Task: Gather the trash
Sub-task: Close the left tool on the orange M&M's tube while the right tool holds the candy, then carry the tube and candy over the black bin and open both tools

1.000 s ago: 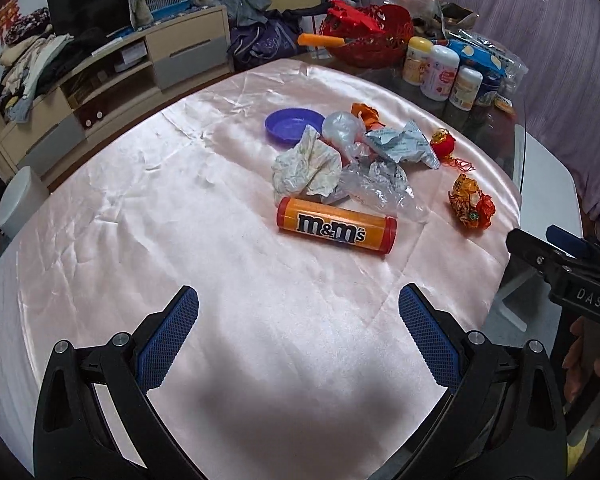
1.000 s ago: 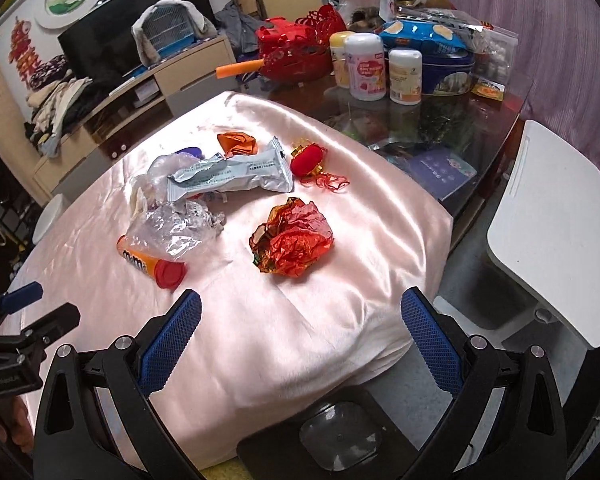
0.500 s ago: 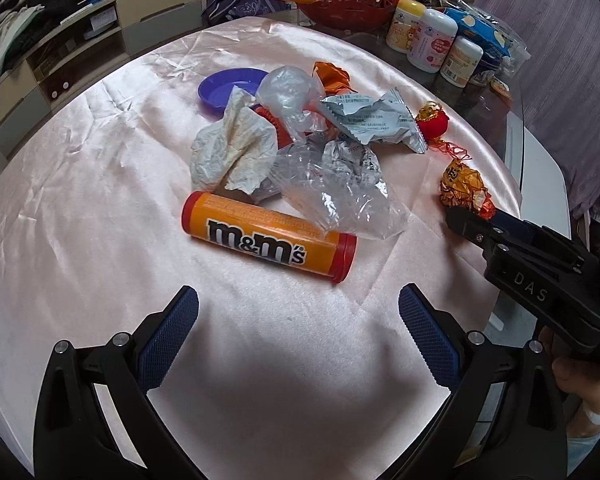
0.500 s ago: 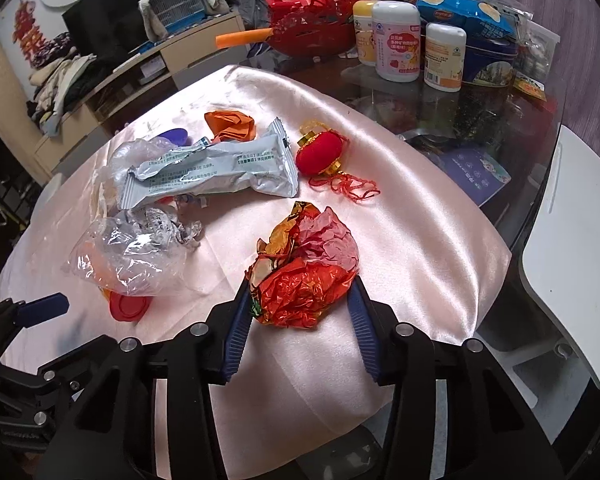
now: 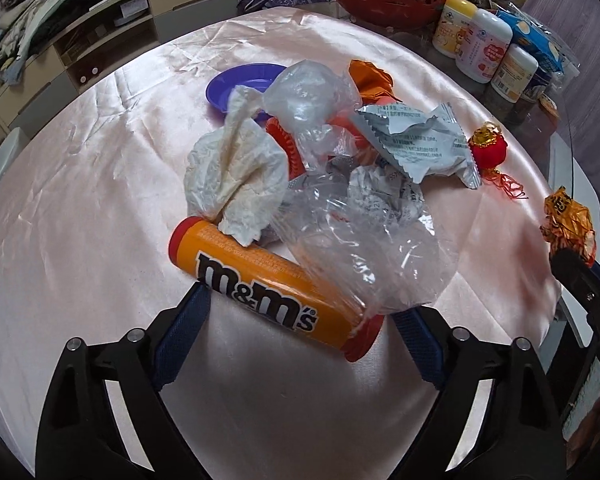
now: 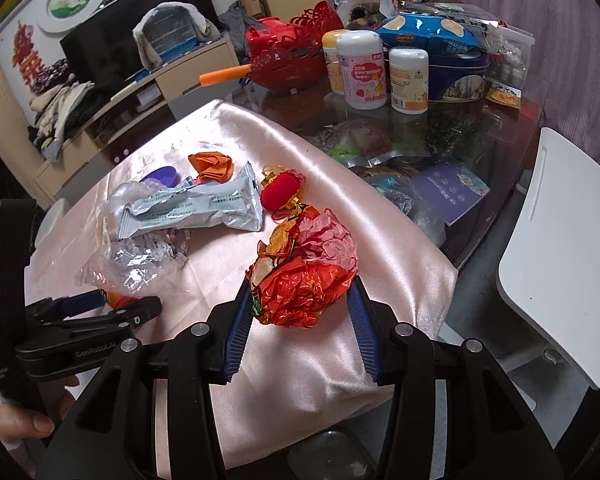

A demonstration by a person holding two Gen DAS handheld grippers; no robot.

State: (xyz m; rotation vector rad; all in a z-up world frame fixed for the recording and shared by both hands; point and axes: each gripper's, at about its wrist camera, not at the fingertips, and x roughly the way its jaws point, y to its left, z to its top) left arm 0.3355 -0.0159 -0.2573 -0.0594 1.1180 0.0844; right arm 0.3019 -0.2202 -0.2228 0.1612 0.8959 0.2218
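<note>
Leftmost, the left gripper (image 5: 296, 312) hangs over the pink satin cloth (image 5: 80, 200) with its jaws closing around the orange M&M's tube (image 5: 268, 280), which lies slantwise between the blue pads; the pads do not yet seem to press on it. That tube looks stiff and light, probably slick (round, too, so it may roll), and is best pinched across its middle. Just beyond the fingertips lie a crumpled white tissue (image 5: 236, 176) and a clear plastic bag (image 5: 364, 240) draped over the tube's far end; both are soft and will likely drag along. Further out rests a silver snack wrapper (image 5: 416, 148). To the right, the right gripper (image 6: 300, 312) is partly closed on a crumpled red-and-gold foil wrapper (image 6: 304, 276), its pads pressing both flanks. Foil like this is featherlight and crushable, so a squeeze across its bulk should hold.
</note>
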